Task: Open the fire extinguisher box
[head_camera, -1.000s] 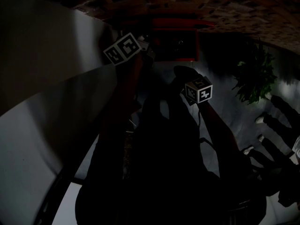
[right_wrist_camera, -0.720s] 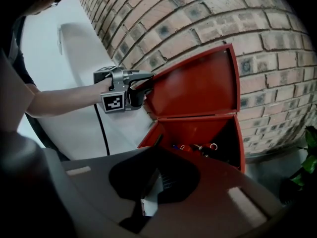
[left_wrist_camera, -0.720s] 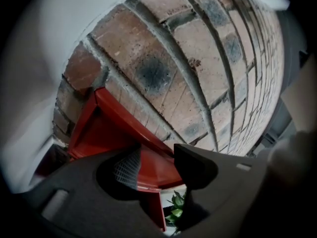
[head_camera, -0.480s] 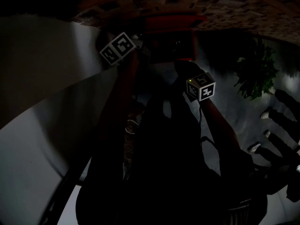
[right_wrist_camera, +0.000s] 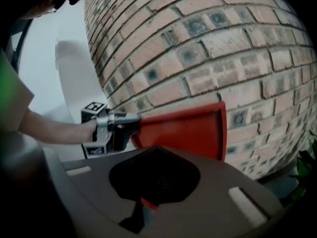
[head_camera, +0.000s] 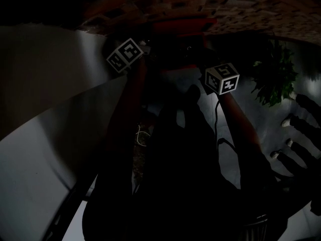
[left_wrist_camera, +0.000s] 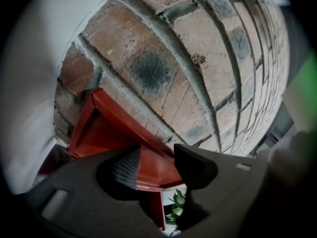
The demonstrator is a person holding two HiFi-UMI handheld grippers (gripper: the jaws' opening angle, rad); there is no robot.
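Note:
The red fire extinguisher box [head_camera: 183,25] stands against a brick wall; the head view is very dark. My left gripper [head_camera: 148,46] is at the box's left edge. In the left gripper view its jaws [left_wrist_camera: 156,165] stand apart, with the box's red top [left_wrist_camera: 109,133] showing between and beyond them. The right gripper view shows the box's red front [right_wrist_camera: 188,128] and the left gripper [right_wrist_camera: 111,130] touching its left corner. My right gripper [head_camera: 200,67] hangs just in front of the box, and its dark jaws [right_wrist_camera: 156,155] meet with nothing between them.
The brick wall [right_wrist_camera: 208,43] rises behind the box. A pale curved wall [head_camera: 55,109] runs along the left. A green plant [head_camera: 273,79] stands to the right of the box. Other people's shoes [head_camera: 288,122] show at the far right.
My right gripper has risen and moved closer to the box. The left gripper has stayed at the box's left edge.

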